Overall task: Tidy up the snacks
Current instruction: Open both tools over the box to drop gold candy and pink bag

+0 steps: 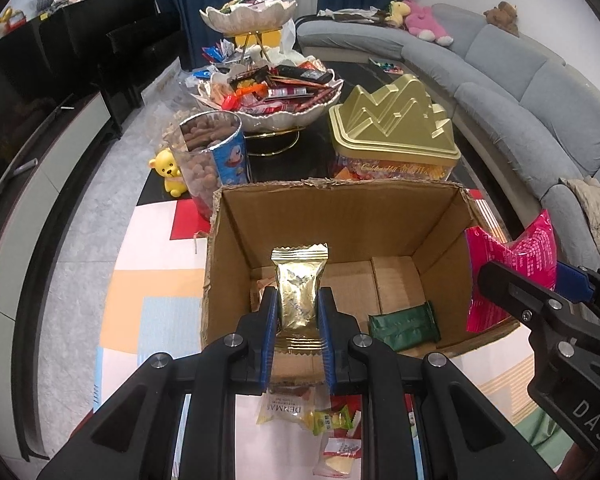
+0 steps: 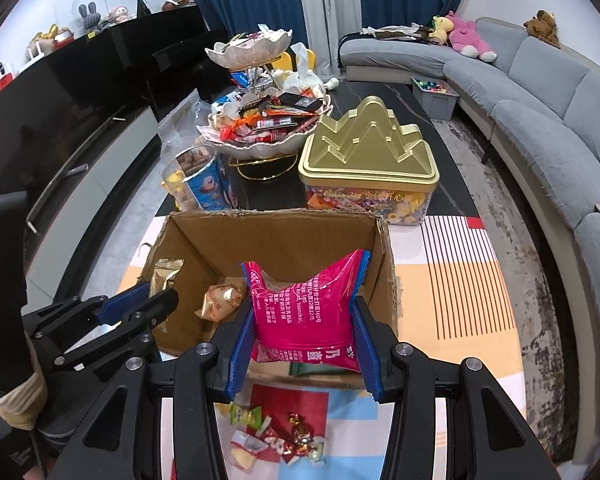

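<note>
An open cardboard box stands on the patterned table. My left gripper is shut on a gold snack packet, held over the box's near left part. My right gripper is shut on a pink snack bag, held over the box's near right side. Inside the box lie a green packet and a pale orange wrapped snack. Loose small candies lie on the table in front of the box.
Behind the box stand a gold mountain-lidded candy tin, a clear tub of nuts, a yellow bear figure and a two-tier bowl stand heaped with snacks. A grey sofa runs along the right; a dark cabinet lines the left.
</note>
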The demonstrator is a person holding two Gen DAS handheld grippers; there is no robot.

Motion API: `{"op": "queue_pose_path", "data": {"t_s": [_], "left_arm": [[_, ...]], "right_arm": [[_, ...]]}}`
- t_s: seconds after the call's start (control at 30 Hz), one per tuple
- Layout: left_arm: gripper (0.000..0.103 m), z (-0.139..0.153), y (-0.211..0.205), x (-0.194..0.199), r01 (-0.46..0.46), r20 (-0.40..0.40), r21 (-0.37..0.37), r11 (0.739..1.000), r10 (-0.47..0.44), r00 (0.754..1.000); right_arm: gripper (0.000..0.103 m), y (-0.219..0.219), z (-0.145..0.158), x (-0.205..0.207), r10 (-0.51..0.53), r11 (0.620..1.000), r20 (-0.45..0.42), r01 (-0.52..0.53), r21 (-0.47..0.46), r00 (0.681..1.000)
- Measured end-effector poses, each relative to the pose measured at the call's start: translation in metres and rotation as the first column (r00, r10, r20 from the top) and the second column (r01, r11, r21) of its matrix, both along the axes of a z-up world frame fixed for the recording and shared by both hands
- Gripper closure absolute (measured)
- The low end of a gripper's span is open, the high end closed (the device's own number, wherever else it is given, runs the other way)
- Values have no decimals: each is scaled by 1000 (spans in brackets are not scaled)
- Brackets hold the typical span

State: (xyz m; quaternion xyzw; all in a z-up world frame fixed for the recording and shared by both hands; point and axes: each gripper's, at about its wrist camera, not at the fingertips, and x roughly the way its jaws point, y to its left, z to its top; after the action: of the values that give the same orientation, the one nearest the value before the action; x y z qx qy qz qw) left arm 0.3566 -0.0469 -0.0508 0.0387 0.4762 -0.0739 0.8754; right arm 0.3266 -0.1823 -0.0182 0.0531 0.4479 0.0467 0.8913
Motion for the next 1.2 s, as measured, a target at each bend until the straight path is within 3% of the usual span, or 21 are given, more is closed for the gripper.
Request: {"op": "queue_pose_path", "data": {"t_s": [0.3, 0.47, 0.67, 1.2], "left_arm": [[78, -5, 2, 4, -6, -11, -3, 1000, 6, 1000], [52, -2, 4, 2, -12, 6, 1, 1000, 12, 1000], [34, 7, 8, -2, -28, 21, -1, 1000, 28, 999], [32, 29, 14, -25, -34, 62, 11, 999, 33, 998]], "right_arm": [[55, 0, -6, 9, 7, 1000, -13, -7, -8, 1000], [41, 2, -3, 6, 14, 1000, 7, -14, -21, 1000], [27, -2, 3, 4, -9, 999, 24, 10, -31, 1000], [25, -2, 25, -16, -28, 999, 62, 30, -36, 998]]}}
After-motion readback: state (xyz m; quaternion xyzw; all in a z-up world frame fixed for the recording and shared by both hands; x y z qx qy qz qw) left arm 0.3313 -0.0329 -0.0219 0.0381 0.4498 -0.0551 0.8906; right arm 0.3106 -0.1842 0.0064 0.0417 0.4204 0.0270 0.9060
